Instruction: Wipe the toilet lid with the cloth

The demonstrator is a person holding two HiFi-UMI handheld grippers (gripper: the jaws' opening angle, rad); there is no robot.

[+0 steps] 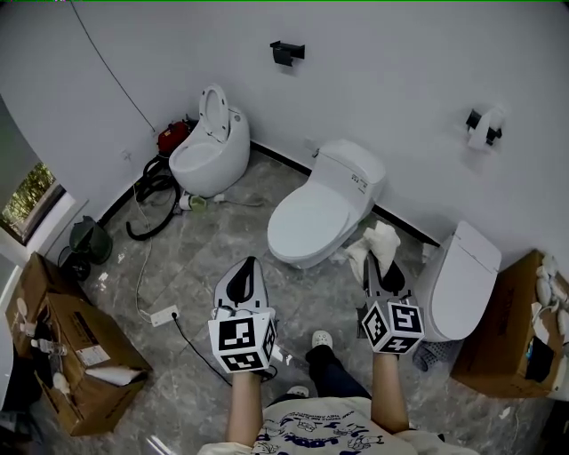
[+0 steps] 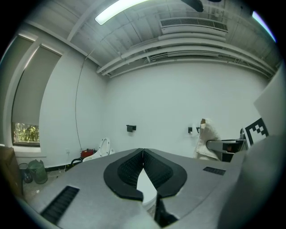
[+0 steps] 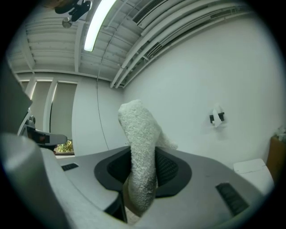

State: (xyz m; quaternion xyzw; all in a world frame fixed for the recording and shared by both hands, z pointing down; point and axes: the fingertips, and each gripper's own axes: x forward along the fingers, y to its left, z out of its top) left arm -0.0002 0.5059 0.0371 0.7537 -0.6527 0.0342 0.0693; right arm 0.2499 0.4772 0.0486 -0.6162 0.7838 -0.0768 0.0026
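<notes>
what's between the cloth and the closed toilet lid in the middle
Nothing visible. The cloth, clamped in the right gripper, is held just off the toilet lid's near right edge, with only open space between them. The left gripper, shut and empty, is on the near left, out of the path.

Even cool brightness, ceiling strip light (image 2: 120, 10), faint shadows, fisheye-bent dark edges, foreground perhaps soft.

Bare workroom: three toilets (image 1: 311, 213), cardboard boxes (image 1: 67, 355).

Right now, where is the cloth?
The cloth is clamped in the right gripper, at the head view's right, beside the closed middle toilet.
</notes>
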